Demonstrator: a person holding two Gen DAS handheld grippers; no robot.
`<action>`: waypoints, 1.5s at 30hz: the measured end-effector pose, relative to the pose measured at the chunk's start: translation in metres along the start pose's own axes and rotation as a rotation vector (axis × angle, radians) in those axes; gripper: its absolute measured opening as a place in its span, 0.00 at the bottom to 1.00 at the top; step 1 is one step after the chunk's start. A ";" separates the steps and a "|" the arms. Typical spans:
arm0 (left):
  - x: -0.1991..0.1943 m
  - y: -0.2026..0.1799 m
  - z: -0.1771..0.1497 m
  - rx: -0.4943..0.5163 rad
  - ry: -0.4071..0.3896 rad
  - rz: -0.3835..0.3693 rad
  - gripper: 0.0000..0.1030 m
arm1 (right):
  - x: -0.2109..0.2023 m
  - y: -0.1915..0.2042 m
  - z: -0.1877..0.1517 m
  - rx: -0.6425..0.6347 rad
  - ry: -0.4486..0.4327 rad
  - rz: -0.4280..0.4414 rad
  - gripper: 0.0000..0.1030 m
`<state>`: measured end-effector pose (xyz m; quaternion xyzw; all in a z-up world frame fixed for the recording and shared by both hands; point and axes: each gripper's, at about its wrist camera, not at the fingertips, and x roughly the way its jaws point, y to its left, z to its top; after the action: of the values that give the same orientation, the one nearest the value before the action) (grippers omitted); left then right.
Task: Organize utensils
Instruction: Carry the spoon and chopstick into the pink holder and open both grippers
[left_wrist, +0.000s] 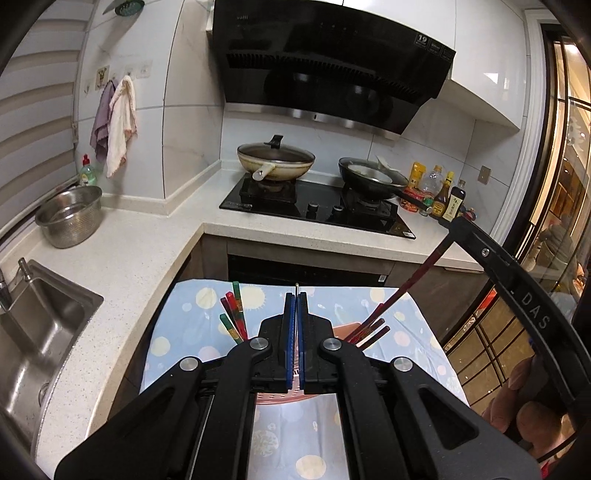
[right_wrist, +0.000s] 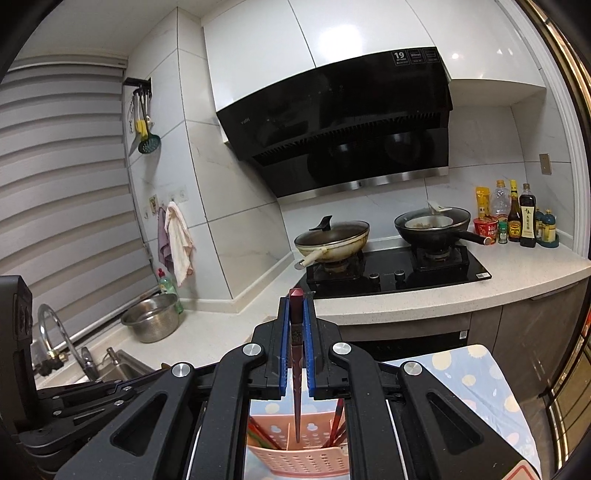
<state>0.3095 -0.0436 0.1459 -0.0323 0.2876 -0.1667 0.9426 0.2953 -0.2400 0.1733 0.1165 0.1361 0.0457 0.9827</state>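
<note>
A speckled white stone counter (left_wrist: 147, 251) wraps the corner of this kitchen, with a black glass gas hob (left_wrist: 317, 208) under a black slanted range hood (left_wrist: 325, 66), and a small table under a pale blue cloth printed with cream circles (left_wrist: 207, 325) stands out in front. On that cloth sits a pink perforated plastic utensil caddy with dividers (right_wrist: 299, 454); a cluster of red-and-green patterned chopsticks (left_wrist: 232, 317) leans in one side of it and a few dark reddish-brown chopsticks (left_wrist: 369, 330) in the other. The right gripper (right_wrist: 296, 317) is clamped on one dark red lacquered chopstick (right_wrist: 296, 369), thick end up between the blue pads, its thin tip hanging over the caddy's middle section. The left gripper (left_wrist: 296, 325) has its jaws pressed together on what looks like a thin metal rod or skewer (left_wrist: 296, 287), only its tip showing. I'd judge the sorting is midway: each gripper carries one piece toward its place. Next, the right one needs to bring its chopstick over the dark set's compartment, lower the tip inside the divider and only then part its jaws.
</note>
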 end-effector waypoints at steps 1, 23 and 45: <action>0.006 0.001 -0.001 -0.002 0.008 0.001 0.01 | 0.004 0.000 -0.002 -0.002 0.005 -0.003 0.07; 0.086 0.018 -0.028 -0.021 0.126 0.039 0.01 | 0.075 -0.004 -0.060 -0.020 0.170 -0.019 0.07; 0.049 0.007 -0.035 0.013 0.082 0.094 0.36 | 0.036 0.006 -0.065 -0.037 0.162 -0.017 0.22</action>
<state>0.3303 -0.0526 0.0895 -0.0056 0.3261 -0.1252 0.9370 0.3111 -0.2157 0.1048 0.0932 0.2154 0.0492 0.9708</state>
